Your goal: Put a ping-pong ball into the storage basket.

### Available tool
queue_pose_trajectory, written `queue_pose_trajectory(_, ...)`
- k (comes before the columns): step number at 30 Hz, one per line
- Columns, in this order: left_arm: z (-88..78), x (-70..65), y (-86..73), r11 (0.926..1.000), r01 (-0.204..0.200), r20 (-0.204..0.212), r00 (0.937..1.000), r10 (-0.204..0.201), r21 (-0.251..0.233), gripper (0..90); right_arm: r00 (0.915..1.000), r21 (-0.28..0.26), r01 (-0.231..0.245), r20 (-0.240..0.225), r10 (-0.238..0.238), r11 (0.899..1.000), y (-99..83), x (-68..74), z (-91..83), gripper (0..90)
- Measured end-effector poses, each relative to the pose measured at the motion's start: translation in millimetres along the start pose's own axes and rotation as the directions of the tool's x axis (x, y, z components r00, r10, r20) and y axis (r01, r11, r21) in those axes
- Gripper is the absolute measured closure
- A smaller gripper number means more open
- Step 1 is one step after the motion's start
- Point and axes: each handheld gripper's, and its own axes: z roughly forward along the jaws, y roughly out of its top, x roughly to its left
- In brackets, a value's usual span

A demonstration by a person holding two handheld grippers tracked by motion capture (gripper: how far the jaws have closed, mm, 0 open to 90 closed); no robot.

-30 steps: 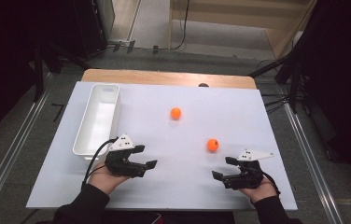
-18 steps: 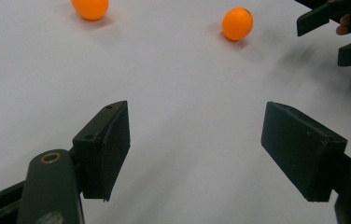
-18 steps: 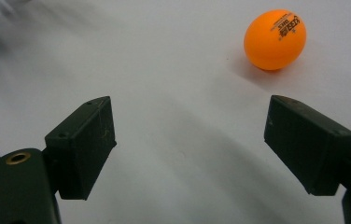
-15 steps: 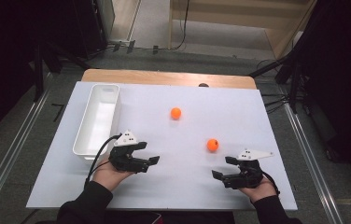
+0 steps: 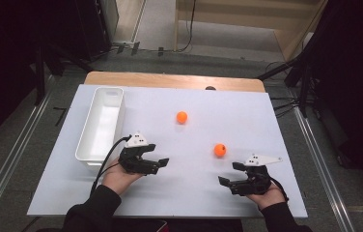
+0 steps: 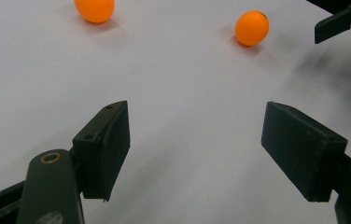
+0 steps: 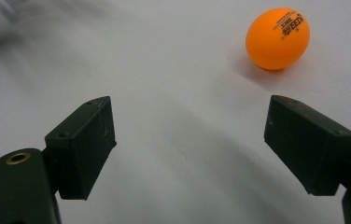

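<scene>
The left gripper [image 5: 153, 163] is advancing away from the person and toward the middle of the table [image 5: 247, 116]: compared with a second ago it is sitting farther forward and slightly farther right, just beside the near end of the white tray [image 5: 100, 126]. The right gripper [image 5: 232, 178] is remaining where it was. Both orange balls are also lying where they were. This is indicating that the left gripper is beginning an approach to a ball while the right one is waiting; no pickup is under way yet.

Left gripper: its fingers [image 6: 103, 149] are standing spread wide, holding nothing and touching nothing, with bare table between them. The far ball [image 6: 94, 8] is lying well ahead of the left finger. The near ball [image 6: 252, 28] is lying well ahead of the right finger. The tray is sitting to the outer side of this gripper, with nothing visible inside it.

Right gripper: its fingers [image 7: 82, 144] are likewise standing spread wide and empty, with only table surface between them. The near ball [image 7: 277, 37] is lying ahead of the right finger and slightly outside the gap, near but apart from it; black print is showing on its top.

Judgement: the near ball is sitting closer to the right gripper, so the moving left gripper is probably heading for the far ball, which it would then carry back to the tray.
</scene>
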Motion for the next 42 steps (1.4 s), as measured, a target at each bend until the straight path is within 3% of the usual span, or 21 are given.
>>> queue_pose_trajectory(14, 7.0, 5.6, 1.7, 0.9998, 0.014, -0.04, 0.9991, -0.014, -0.011, 24.1, 1.0, -0.005, -0.002, -0.004, 0.002, 1.0, 0.7, 0.0, 0.7, 14.9)
queue_pose_trajectory(27, 14.3, 9.6, 6.9, 0.9997, 0.018, -0.046, 0.9988, -0.019, -0.015, 24.0, 1.0, 0.002, -0.005, -0.008, 0.005, 1.0, 1.2, 0.6, 1.5, 14.9)
queue_pose_trajectory(33, 18.6, 12.4, 8.2, 0.9998, 0.022, -0.047, 0.9987, -0.021, 0.001, 15.8, 1.0, 0.001, -0.005, 0.006, 0.005, 1.0, -0.4, -1.0, -1.3, 14.9)
queue_pose_trajectory(36, 21.1, 13.5, 11.8, 0.9993, 0.035, -0.065, 0.9973, -0.035, -0.013, 0.0, 0.9999, -0.001, -0.002, 0.011, 0.002, 1.0, -0.6, -2.4, -1.4, 14.9)
queue_pose_trajectory(42, 21.8, 14.1, 17.3, 0.9999, 0.012, -0.069, 0.9975, -0.013, -0.012, 0.0, 0.9999, -0.002, -0.001, 0.01, 0.001, 1.0, -0.6, -1.8, -1.9, 14.9)
